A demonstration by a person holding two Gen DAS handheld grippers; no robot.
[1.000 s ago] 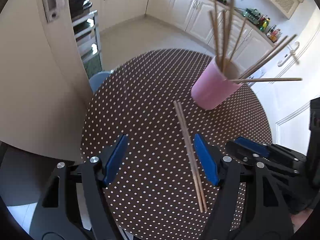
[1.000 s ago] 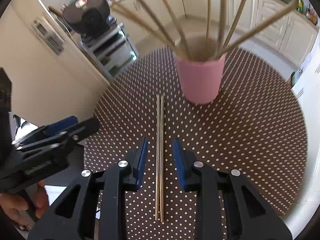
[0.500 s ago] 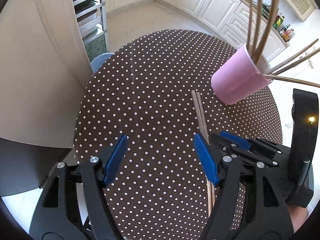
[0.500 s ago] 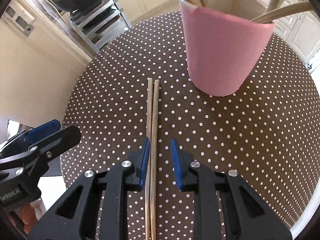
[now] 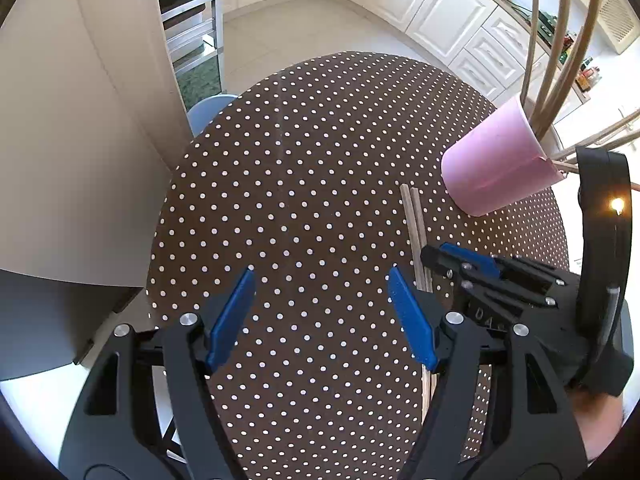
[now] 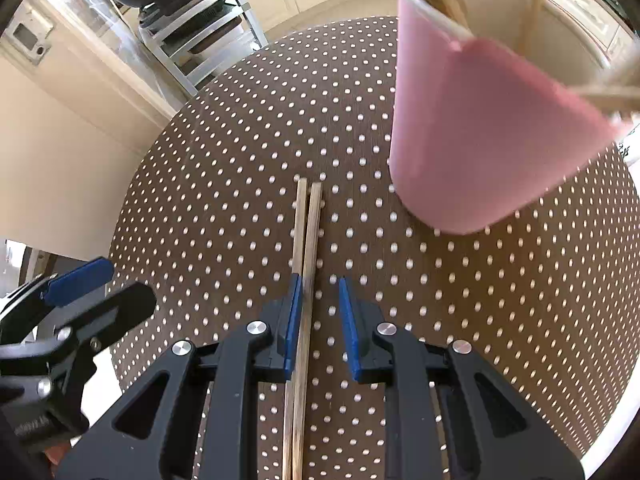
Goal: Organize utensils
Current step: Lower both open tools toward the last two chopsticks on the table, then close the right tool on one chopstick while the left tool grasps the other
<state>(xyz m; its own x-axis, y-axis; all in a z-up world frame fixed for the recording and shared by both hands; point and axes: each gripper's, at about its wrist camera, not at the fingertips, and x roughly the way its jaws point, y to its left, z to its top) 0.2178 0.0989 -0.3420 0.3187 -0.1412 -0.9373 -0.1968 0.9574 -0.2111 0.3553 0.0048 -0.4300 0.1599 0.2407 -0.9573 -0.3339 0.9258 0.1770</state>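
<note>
Right gripper stands low over the table, jaws narrow and just now closing, with a gap still showing. Two chopsticks run between the pads: they lie against the left-side pad, clear of the other, and are not yet pinched. Left gripper hangs with jaws spread wide, only bare cloth between them.

The chopsticks lie flat, side by side and touching, their far ends near the foot of the cup. The cup stands upright, just beside them, holding more sticks that fan outward over its rim.

Room: the table is round, and its near edge curves close under both tools. Most of the cloth left of the pair is open. On the other side the cup crowds the right gripper's path.

Materials: pale wooden sticks, square-cut at the ends; smooth pink cup, pale inside; brown cloth with white dots; black gripper frames with blue pads.

Left wrist view shows the right gripper from the side, its tip at the chopsticks, and white cabinets beyond. Right wrist view alone shows the gap at the pads.
</note>
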